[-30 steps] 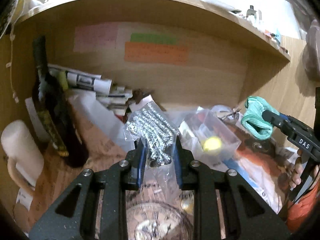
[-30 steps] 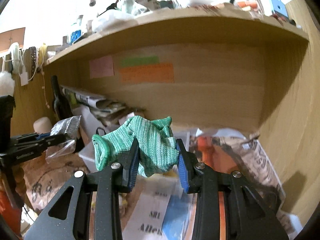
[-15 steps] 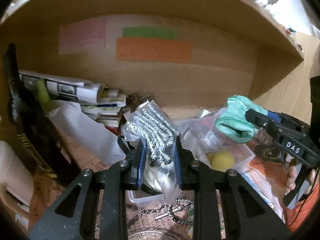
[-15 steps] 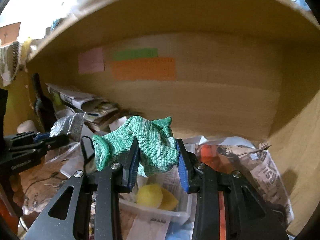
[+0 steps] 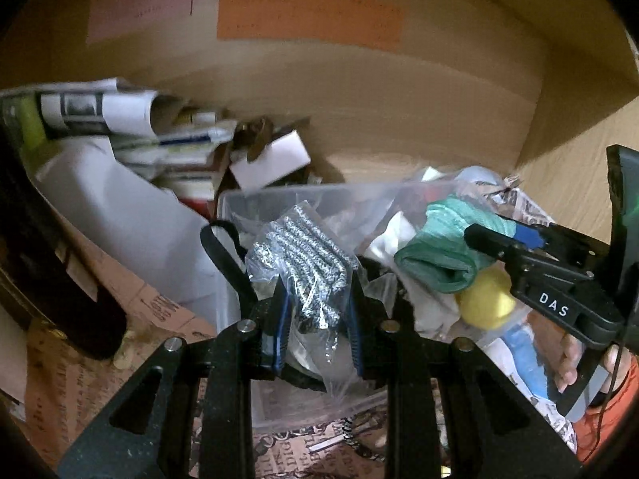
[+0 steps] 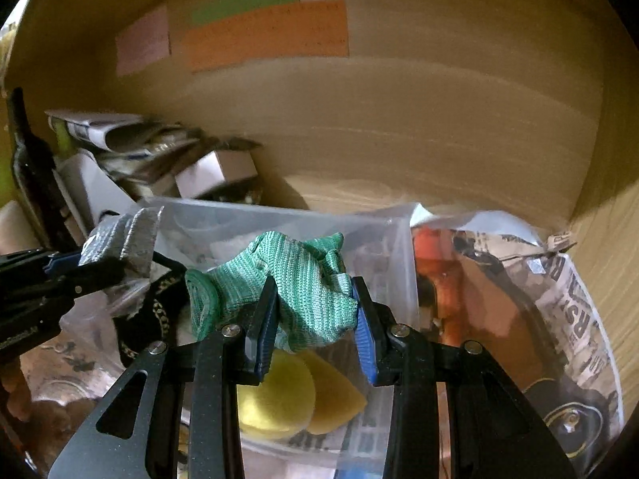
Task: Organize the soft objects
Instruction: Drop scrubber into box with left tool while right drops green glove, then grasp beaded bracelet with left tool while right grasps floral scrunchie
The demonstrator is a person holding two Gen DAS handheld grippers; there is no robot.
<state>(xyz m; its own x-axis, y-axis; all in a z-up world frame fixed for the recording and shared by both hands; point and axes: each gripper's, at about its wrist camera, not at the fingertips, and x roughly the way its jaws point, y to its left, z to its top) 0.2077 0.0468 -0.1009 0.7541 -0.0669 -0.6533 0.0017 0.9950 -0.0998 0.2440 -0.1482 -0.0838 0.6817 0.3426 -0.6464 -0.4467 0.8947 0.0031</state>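
My green knit glove (image 6: pixel 307 291) sits pinched between the right claw (image 6: pixel 315 327) pads, bunched above the clear plastic bin (image 6: pixel 399 263) and its yellow sponge (image 6: pixel 295 395). My left claw (image 5: pixel 319 319) clamps the bagged black-and-white cord (image 5: pixel 307 255) over the same bin, just beside the glove.

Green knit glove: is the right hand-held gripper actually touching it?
Touching. The right wrist view shows the green knit glove bunched between the right hand-held gripper, both blue pads pressing into the fabric.
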